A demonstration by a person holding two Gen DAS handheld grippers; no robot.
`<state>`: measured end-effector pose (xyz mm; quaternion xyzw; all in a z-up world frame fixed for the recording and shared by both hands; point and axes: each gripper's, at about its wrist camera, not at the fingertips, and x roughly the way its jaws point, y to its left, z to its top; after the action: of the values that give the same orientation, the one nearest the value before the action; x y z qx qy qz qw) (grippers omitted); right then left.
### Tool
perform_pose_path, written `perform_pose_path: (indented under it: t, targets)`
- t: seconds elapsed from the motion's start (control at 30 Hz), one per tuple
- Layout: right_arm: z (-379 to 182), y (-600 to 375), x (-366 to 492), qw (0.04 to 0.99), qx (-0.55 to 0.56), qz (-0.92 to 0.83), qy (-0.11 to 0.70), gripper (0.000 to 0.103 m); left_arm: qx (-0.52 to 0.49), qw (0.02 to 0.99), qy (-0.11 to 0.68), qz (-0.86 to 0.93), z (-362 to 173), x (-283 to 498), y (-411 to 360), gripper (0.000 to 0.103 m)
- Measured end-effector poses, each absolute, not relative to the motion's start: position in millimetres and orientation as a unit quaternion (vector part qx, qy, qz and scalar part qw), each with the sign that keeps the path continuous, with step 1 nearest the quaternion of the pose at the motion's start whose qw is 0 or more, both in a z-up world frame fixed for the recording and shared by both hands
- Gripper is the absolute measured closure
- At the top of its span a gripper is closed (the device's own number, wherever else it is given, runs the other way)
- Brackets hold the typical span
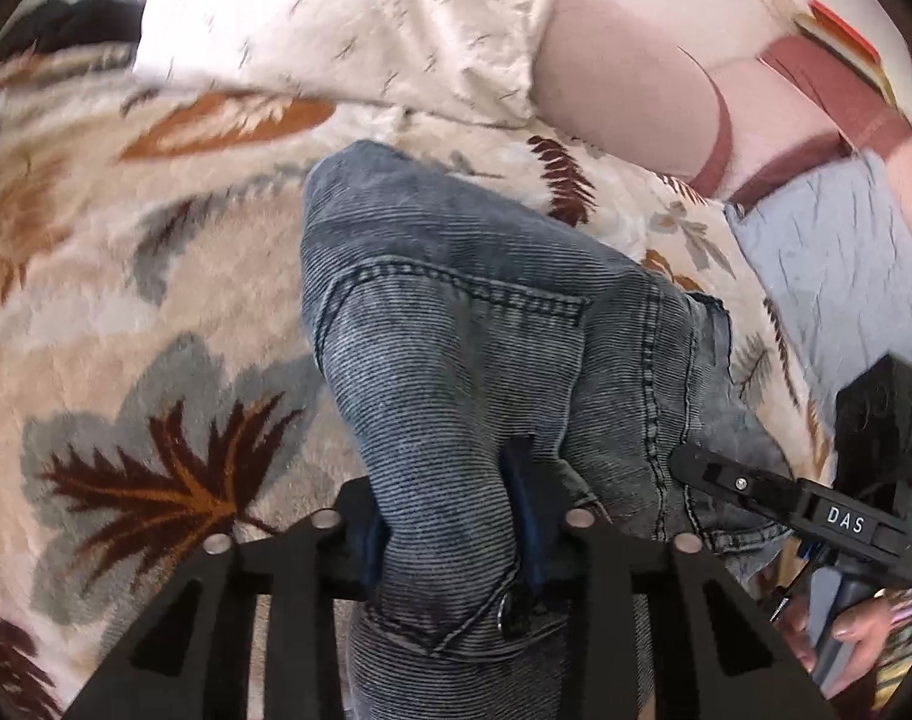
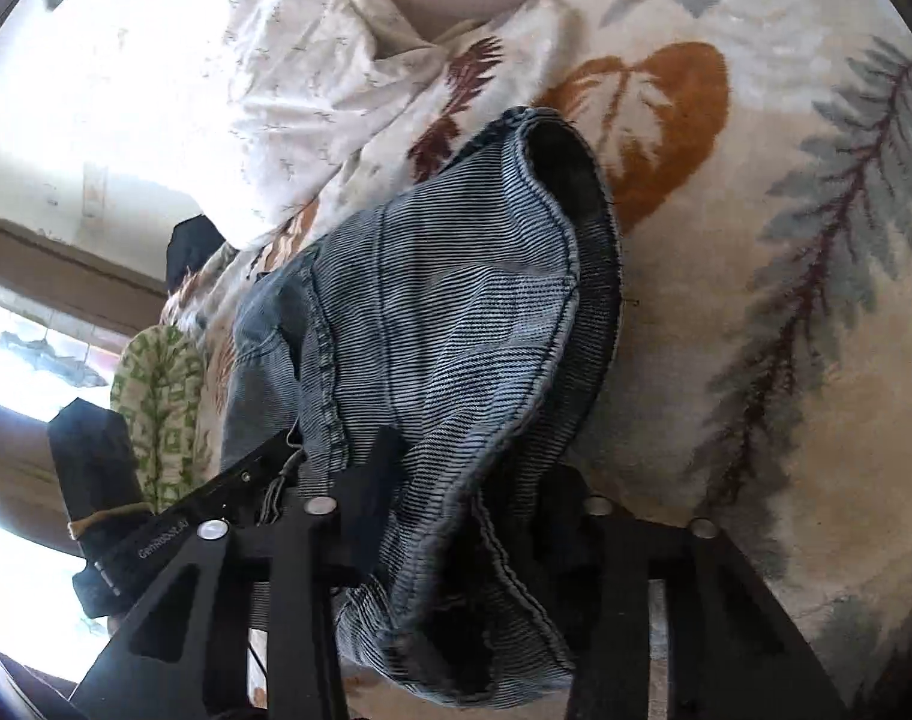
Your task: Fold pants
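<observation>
Grey-blue denim pants [image 1: 474, 324] hang bunched over a leaf-patterned blanket [image 1: 156, 276]. My left gripper [image 1: 450, 546] is shut on the pants at the waistband, by a metal button. A back pocket seam shows above it. My right gripper [image 2: 456, 516] is shut on the pants [image 2: 450, 324] at another edge; an open leg or waist hem gapes towards the blanket [image 2: 786, 360]. The right gripper also shows at the lower right of the left wrist view [image 1: 690, 468], touching the denim. The left gripper shows at the lower left of the right wrist view [image 2: 276, 450].
A cream pillow [image 1: 360, 18] lies at the head of the bed, with a pink wall [image 1: 624, 72] behind. A light grey cloth [image 1: 834, 264] lies at the right. A green-patterned cloth [image 2: 156, 396] and a bright window [image 2: 30, 348] are at the left.
</observation>
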<state>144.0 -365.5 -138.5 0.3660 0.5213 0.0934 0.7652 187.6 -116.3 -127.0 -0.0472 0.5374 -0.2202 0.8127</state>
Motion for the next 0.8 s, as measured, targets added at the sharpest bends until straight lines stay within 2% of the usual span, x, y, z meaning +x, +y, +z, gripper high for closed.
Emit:
perform_pose_path:
  t: [0.37,0.8]
  targets:
    - [-111.4,-352.8,141.5,0.794,0.338,0.104,0.494,0.077,-0.016,0.849,0.489,-0.198,-100.4,170.7,-114.0,0.076]
    - [-49.9,-288.1,128.1,0.827,0.298,0.176,0.443,0.077,0.014,0.904,0.401,-0.147,-27.6,131.6,-48.6,0.077]
